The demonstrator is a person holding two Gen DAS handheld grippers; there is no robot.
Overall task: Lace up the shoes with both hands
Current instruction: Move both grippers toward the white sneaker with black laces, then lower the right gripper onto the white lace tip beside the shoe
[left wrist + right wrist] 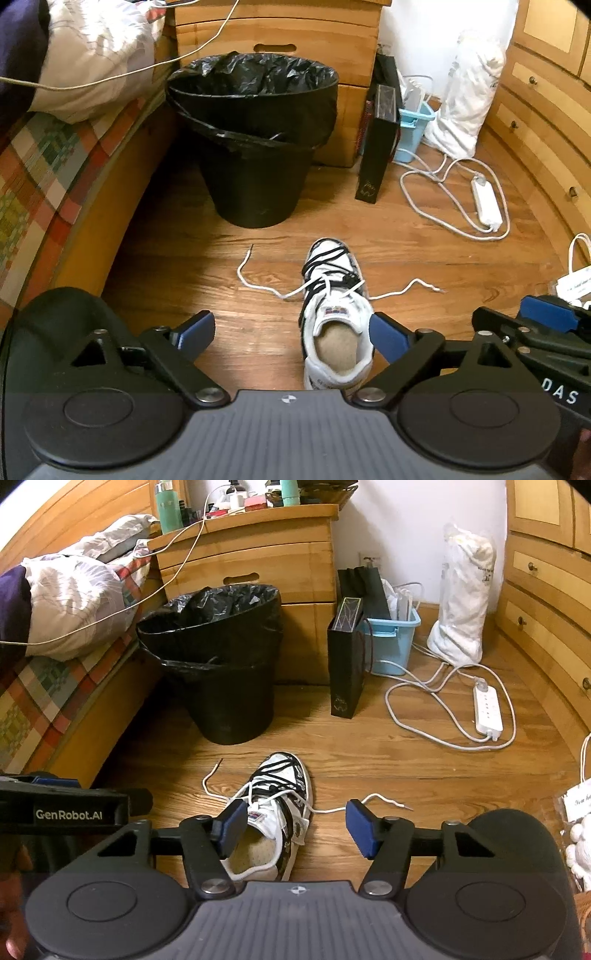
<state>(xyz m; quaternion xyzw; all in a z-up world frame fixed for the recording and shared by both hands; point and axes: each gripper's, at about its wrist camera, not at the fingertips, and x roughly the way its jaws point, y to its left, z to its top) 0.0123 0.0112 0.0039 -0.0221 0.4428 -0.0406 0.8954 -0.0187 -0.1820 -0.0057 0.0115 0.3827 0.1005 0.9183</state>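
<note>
A white shoe [334,321] with black stripes lies on the wooden floor, toe pointing away and its opening toward me. Its white lace is loose: one end [255,280] trails to the left, the other [410,290] to the right. My left gripper [291,328] hovers open above the floor, its right finger beside the shoe's heel and nothing between the pads. In the right wrist view the shoe [291,794] lies under my open right gripper [297,823], whose left finger [232,825] stands in front of the tongue. The right lace end [384,799] runs past the other finger.
A black bin [255,140] with a liner stands just beyond the shoe, beside a black paper bag [380,140] and a blue tub [391,642]. A power strip [487,709] with coiled cable lies at right. Bed [44,177] at left, drawers [546,620] at right.
</note>
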